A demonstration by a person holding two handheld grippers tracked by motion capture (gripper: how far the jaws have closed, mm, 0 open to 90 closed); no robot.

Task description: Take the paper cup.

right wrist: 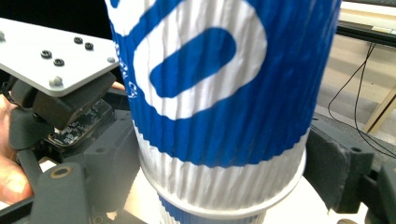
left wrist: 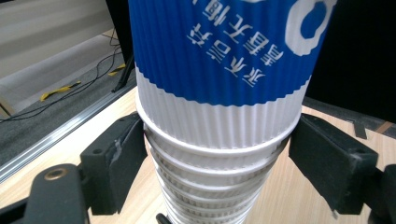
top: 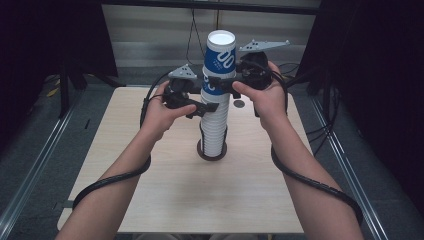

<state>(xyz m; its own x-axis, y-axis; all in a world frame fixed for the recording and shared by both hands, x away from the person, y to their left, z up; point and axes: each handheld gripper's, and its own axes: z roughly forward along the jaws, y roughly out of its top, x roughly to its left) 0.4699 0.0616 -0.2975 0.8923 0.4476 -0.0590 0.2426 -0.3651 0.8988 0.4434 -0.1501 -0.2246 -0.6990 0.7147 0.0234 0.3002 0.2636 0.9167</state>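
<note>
A tall stack of ribbed paper cups [top: 214,127] stands upside down on a dark round base [top: 202,151] at the table's middle. The top cup [top: 220,52] is blue and white and sits a little raised, with a second blue band showing under it. My left gripper [top: 202,107] comes in from the left partway down the stack, and in the left gripper view its pads [left wrist: 122,154] touch the white rims [left wrist: 215,156] on both sides. Higher up, my right gripper [top: 220,80] comes from the right, its jaws closed on the top cup [right wrist: 219,116] near its rim.
The light wooden table [top: 165,200] has bare surface all around the stack. A small dark round mark [top: 239,104] lies behind the stack to the right. Cables trail along both forearms. Metal rails run on the floor at both sides.
</note>
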